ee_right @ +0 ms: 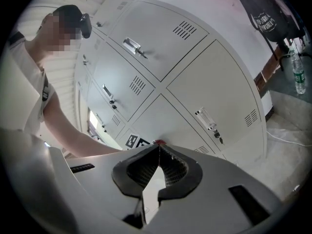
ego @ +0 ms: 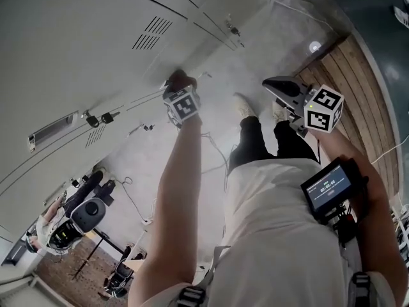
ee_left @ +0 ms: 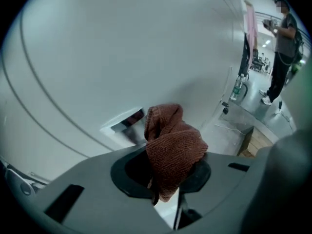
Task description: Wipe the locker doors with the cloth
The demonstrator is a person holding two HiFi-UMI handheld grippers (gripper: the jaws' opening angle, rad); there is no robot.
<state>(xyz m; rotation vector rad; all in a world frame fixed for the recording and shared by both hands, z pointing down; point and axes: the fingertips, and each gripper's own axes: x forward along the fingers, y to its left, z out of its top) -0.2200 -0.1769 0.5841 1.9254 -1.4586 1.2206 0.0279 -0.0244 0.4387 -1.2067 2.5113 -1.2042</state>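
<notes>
My left gripper point(ego: 176, 82) is stretched out to the grey locker door point(ego: 83, 50) and is shut on a red-brown cloth point(ee_left: 172, 145). In the left gripper view the bunched cloth stands up from the jaws, right in front of the pale door point(ee_left: 122, 48) and its small label holder point(ee_left: 127, 123); whether it touches I cannot tell. My right gripper point(ego: 273, 86) hangs back over the floor, away from the lockers. In the right gripper view its jaws point(ee_right: 158, 148) are shut with nothing between them, looking at several locker doors point(ee_right: 204, 89).
A wooden platform point(ego: 348, 75) runs along the right. Camera gear and cables point(ego: 83, 213) lie on the floor at lower left. A person point(ee_left: 284, 48) stands far right down the aisle, near a water bottle point(ee_left: 237, 87). A dark garment point(ee_right: 268, 13) hangs at upper right.
</notes>
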